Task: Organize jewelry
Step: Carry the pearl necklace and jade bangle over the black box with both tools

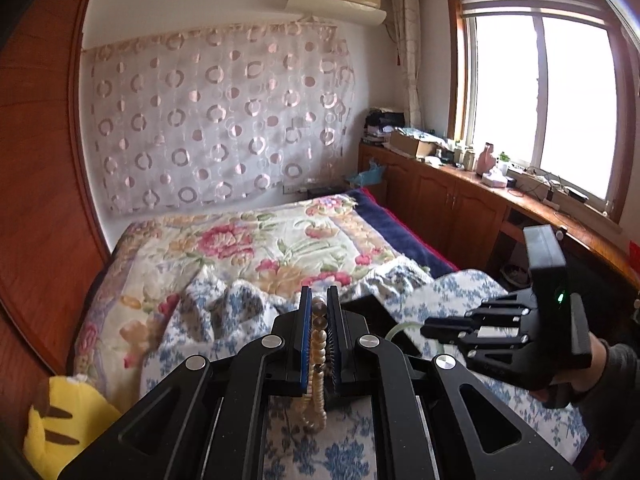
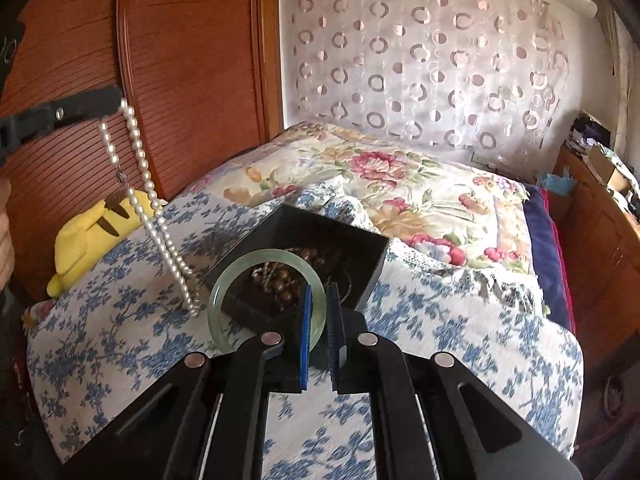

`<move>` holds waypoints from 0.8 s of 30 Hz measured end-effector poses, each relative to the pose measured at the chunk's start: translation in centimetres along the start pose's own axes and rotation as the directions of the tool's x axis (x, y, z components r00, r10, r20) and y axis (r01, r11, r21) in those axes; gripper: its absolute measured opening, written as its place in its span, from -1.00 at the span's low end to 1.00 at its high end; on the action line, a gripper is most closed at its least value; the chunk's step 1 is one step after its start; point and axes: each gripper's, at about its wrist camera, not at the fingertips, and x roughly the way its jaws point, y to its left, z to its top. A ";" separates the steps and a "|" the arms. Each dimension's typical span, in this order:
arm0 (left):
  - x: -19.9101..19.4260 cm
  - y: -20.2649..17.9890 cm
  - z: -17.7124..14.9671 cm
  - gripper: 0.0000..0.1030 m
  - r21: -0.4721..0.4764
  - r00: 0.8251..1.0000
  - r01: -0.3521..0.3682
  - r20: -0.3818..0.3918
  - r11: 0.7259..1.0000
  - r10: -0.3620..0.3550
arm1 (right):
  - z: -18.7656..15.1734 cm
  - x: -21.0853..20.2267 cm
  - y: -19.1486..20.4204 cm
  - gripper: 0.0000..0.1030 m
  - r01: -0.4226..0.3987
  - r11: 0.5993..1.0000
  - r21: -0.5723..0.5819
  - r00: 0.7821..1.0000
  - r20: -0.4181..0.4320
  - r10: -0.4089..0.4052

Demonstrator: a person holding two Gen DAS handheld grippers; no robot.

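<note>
A: Left gripper (image 1: 319, 320): what's it doing?

B: Fingers are pinching a pearl necklace (image 1: 318, 360) between the pads. Strand is running down the gap and drooping in a loop below the fingertips. From the right wrist view the same pearl necklace (image 2: 152, 200) is hanging from the left fingertip (image 2: 100, 102), its lower end reaching the blue floral bedspread (image 2: 120, 320).

A: Right gripper (image 2: 320, 320)?

B: Fingers are clamping the rim of a pale green jade bangle (image 2: 224, 292). The ring is sticking out left and forward of the fingertips, standing roughly upright.

A: Anything around?

B: Black open box (image 2: 360, 248) is sitting just past the right fingertips, seen partly through the bangle. Yellow plush toy (image 2: 88, 236) is lying far left of the fingers, against the wooden wardrobe (image 2: 180, 60). Floral quilt (image 2: 400, 184) is lying beyond the box.

A: Box contents?

B: Dark brown beads (image 2: 288, 280) are piled inside, plus something thin and stringy, too blurry to name.

A: Blocking anything?

B: The bangle is overlapping the box's near corner in view; touching or not, can't tell.
</note>
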 end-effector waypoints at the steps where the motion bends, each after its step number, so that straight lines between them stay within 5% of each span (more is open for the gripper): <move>1: 0.1 0.0 0.4 -0.87 0.001 1.000 -0.001 0.006 1.000 0.001 | 0.2 0.2 -0.3 -0.83 0.002 1.000 0.000 1.000 0.001 -0.002; 14: 1.8 -0.9 6.1 -0.87 0.027 0.997 0.006 0.074 1.000 -0.008 | 2.2 2.8 -2.4 -0.83 0.021 1.000 0.021 1.000 0.003 -0.021; 24: 4.8 -1.4 5.5 -0.87 0.039 0.999 0.010 0.030 0.999 -0.011 | 1.5 6.0 -2.4 -0.83 0.017 1.000 0.023 0.999 -0.046 -0.016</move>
